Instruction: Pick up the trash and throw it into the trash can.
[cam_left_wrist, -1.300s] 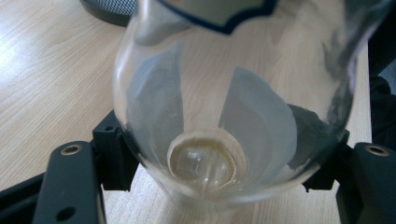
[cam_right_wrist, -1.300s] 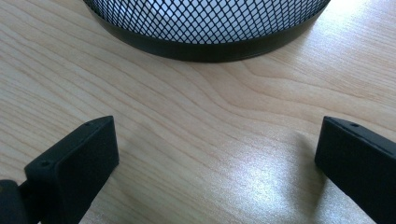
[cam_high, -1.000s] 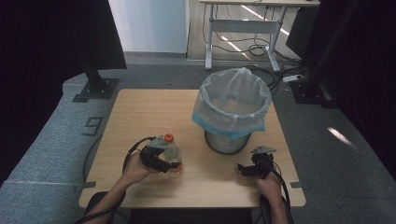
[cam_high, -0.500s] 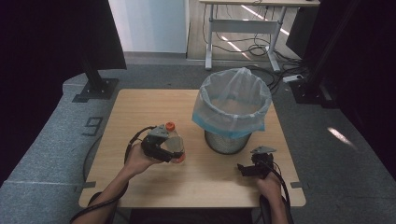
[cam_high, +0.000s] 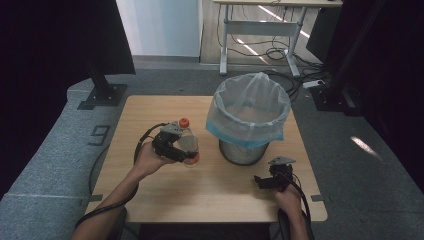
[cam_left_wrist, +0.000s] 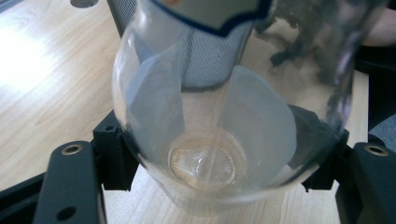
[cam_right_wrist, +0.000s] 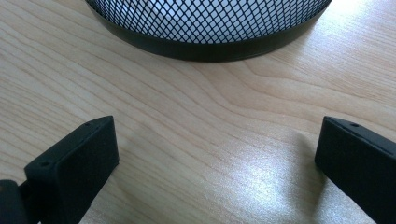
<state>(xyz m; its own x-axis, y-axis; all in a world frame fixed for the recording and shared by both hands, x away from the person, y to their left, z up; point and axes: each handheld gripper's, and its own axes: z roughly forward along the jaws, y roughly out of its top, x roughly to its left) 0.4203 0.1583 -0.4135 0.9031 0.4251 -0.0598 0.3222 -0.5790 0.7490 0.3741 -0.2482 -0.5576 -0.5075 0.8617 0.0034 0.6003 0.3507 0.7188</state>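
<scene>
Now the left claw (cam_high: 184, 150), clamped on the clear bottle (cam_high: 186, 142), has lifted it off the worktop (cam_high: 220, 190) toward the bin (cam_high: 248, 122), while the right claw (cam_high: 265, 181) rests open.

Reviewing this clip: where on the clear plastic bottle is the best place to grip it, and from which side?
Grip the clear bottle across its round lower body, coming from its side, as the left tool does now. The body is wide and evenly curved, so both jaws seat squarely in the left gripper view; the orange cap end is narrower and stays free for tipping into the bin.
</scene>
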